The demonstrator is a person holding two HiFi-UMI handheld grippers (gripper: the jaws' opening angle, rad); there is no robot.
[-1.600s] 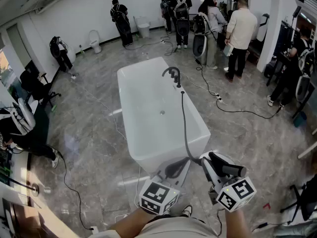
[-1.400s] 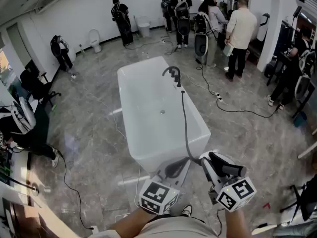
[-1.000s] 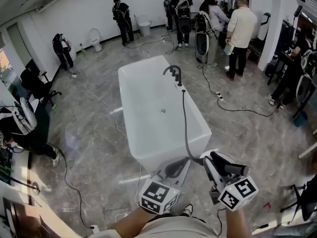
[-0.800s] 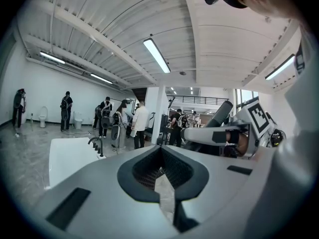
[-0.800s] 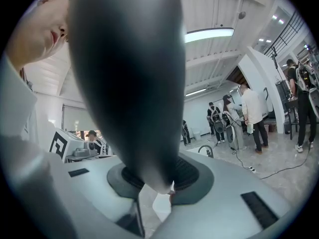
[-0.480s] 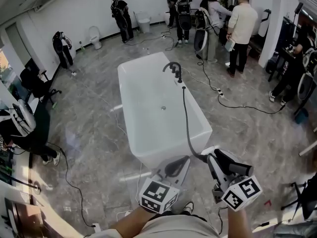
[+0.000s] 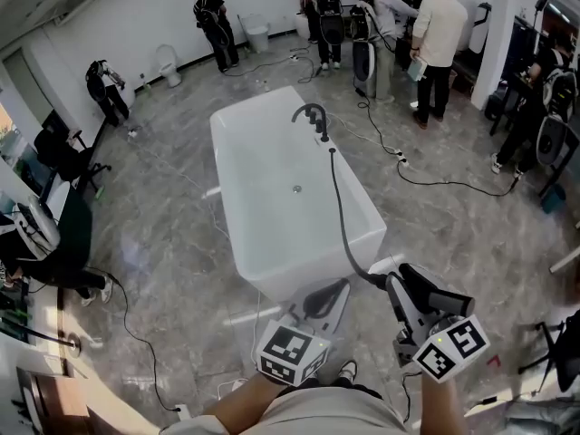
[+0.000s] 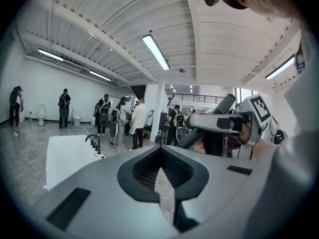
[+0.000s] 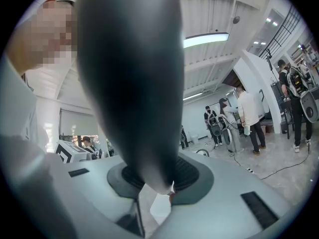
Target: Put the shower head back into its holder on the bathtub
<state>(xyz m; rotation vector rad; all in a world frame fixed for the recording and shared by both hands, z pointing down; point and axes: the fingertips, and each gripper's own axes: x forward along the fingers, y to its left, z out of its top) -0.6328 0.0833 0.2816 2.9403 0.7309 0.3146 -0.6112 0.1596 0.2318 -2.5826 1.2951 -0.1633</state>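
The right claw (image 9: 159,180) is clamped on the black shower head (image 9: 129,83), a blur in its own view but shown in the head view off the bathtub's (image 7: 272,175) near end, while the left claw (image 8: 161,163) is closed and empty.

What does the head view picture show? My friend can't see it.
The right gripper holds a dark shower head; its hose runs to the rim of a white bathtub ahead. The left gripper is shut and empty. People stand across the room.
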